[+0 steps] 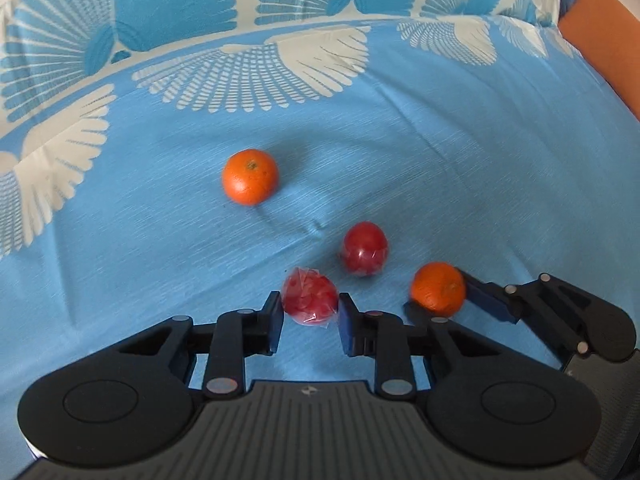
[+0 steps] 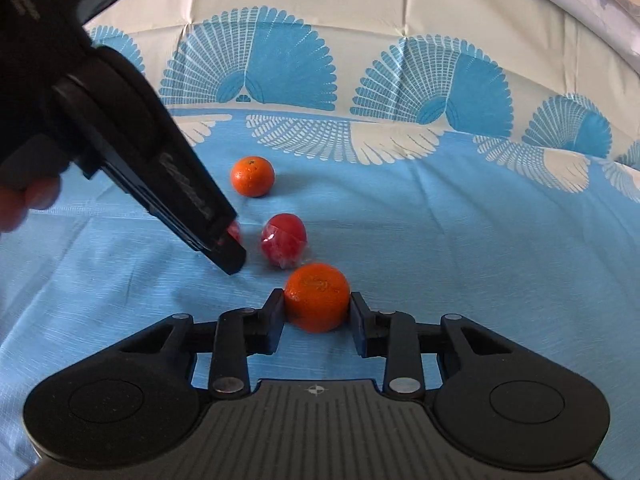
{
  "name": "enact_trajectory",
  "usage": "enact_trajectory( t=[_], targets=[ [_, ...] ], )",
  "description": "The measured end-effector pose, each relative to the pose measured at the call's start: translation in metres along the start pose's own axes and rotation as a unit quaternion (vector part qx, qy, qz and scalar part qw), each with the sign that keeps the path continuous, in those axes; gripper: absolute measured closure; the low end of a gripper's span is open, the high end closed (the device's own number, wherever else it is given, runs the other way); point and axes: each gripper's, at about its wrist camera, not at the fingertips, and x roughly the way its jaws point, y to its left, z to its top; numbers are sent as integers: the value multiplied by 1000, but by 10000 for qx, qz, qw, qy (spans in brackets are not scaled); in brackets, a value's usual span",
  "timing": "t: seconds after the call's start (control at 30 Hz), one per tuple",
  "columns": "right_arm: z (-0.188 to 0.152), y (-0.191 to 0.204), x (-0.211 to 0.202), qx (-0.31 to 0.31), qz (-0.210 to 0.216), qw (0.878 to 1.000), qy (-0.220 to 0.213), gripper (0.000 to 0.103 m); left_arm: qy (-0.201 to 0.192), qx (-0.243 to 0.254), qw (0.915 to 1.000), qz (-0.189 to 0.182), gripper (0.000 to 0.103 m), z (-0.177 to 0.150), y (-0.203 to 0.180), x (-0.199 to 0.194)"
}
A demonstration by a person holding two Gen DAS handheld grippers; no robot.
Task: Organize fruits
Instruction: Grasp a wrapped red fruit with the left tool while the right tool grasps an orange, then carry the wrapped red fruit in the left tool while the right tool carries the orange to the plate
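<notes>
From my left wrist camera, furthest left lies a loose orange (image 1: pixel 250 176), alone on the blue bedsheet (image 1: pixel 440 152) with its pale fan pattern, well apart from everything else. Moving right, my left gripper (image 1: pixel 308 318) has its jaws around a red fruit wrapped in clear plastic (image 1: pixel 309 296); the left finger (image 1: pixel 273 320) touches the wrapper, while the right one stands just beside it with a sliver of sheet showing, so I read the jaws as apart around the fruit rather than clamped, though the crinkled plastic makes that hard to judge. Just beyond and to the right sits a second wrapped red fruit (image 1: pixel 364 248), resting on the sheet, near the first but not touching it. Further right, a second orange (image 1: pixel 438 289) sits between the fingers of my right gripper (image 1: pixel 444 300), which enters from the right edge. On the right wrist camera that same orange (image 2: pixel 317 297) fills the gap of the right gripper (image 2: pixel 317 322), both pads pressed against its skin, so those jaws are clamped on it, low on the bedsheet (image 2: pixel 480 240). In that view the left gripper (image 2: pixel 230 248) reaches in from the upper left and hides most of its fruit. At the far right edge of the left view an orange cushion-like surface (image 1: pixel 604 32) borders the sheet.
</notes>
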Motion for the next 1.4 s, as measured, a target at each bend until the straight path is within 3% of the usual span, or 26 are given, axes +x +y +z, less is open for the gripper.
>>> enact_trajectory(
  t=[0.17, 0.27, 0.43, 0.57, 1.03, 1.4],
  targets=[
    [4, -7, -34, 237, -222, 9995, 14, 68, -129, -269, 9991, 308, 72, -25, 1, -47],
    [5, -5, -67, 226, -204, 9995, -50, 68, -116, -404, 9968, 675, 72, -46, -3, -81],
    [6, 9, -127, 187, -32, 9997, -121, 68, -4, -740, 9918, 1038, 72, -90, -5, -145],
    [12, 27, -176, 150, 343, 9993, -31, 68, 2, -946, 9874, 1271, 72, -128, -5, -197],
    [5, 115, -323, -321, 1520, 9878, -58, 68, -326, -1769, 9705, 1607, 71, -262, 3, -349],
    [-18, 161, -379, -706, 1798, 9812, -22, 68, -521, -2132, 9618, 1637, 71, -334, 0, -396]
  ],
)
